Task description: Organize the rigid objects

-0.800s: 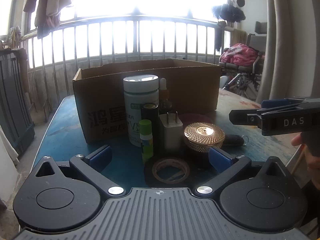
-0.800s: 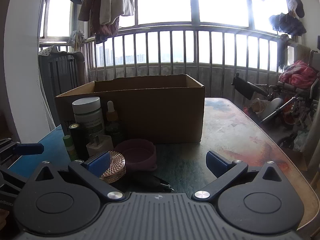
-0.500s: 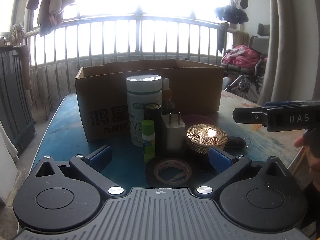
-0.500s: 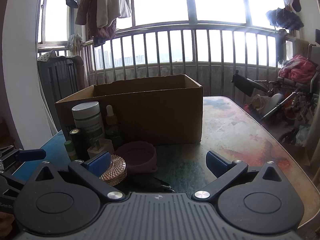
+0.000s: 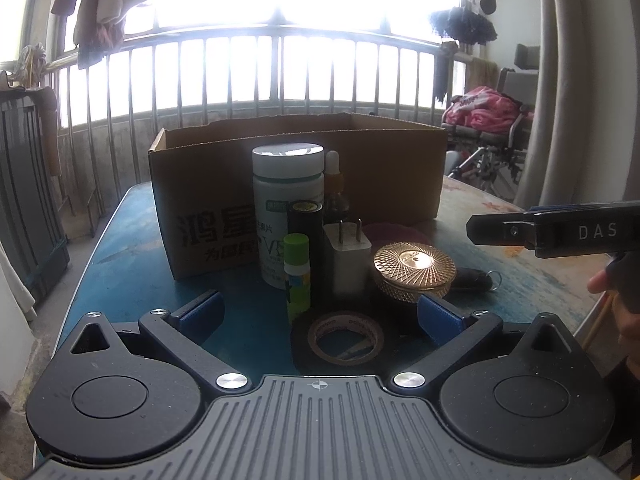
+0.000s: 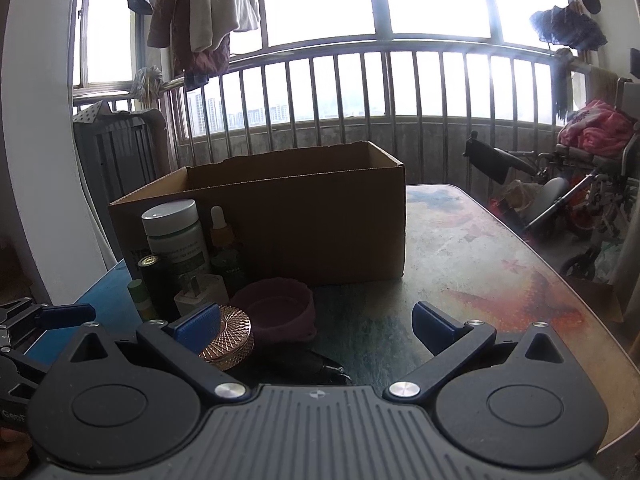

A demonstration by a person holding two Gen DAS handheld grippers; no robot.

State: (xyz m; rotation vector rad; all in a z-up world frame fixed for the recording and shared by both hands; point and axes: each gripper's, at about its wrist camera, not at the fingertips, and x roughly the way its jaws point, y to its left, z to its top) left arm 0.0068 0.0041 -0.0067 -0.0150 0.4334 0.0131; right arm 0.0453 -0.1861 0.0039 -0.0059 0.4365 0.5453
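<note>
An open cardboard box (image 5: 384,172) stands at the back of the table. In front of it stand a white pill bottle (image 5: 287,196), a dropper bottle (image 5: 334,178), a black tube (image 5: 306,236), a green-capped stick (image 5: 297,272), a white plug adapter (image 5: 346,260), a gold round tin (image 5: 414,266), a purple bowl (image 6: 280,312) and a black key fob (image 5: 474,280). A tape roll (image 5: 345,338) lies between my open, empty left gripper's (image 5: 320,312) fingers. My right gripper (image 6: 316,322) is open and empty, near the gold tin (image 6: 228,336).
The table (image 6: 480,264) ends close on the right. A metal railing (image 6: 360,92) runs behind the box. A wheelchair (image 6: 568,184) with pink cloth stands to the right. A dark radiator (image 6: 116,156) stands at the left.
Both grippers have lifted and drawn back slightly. Nothing on the table has moved.
</note>
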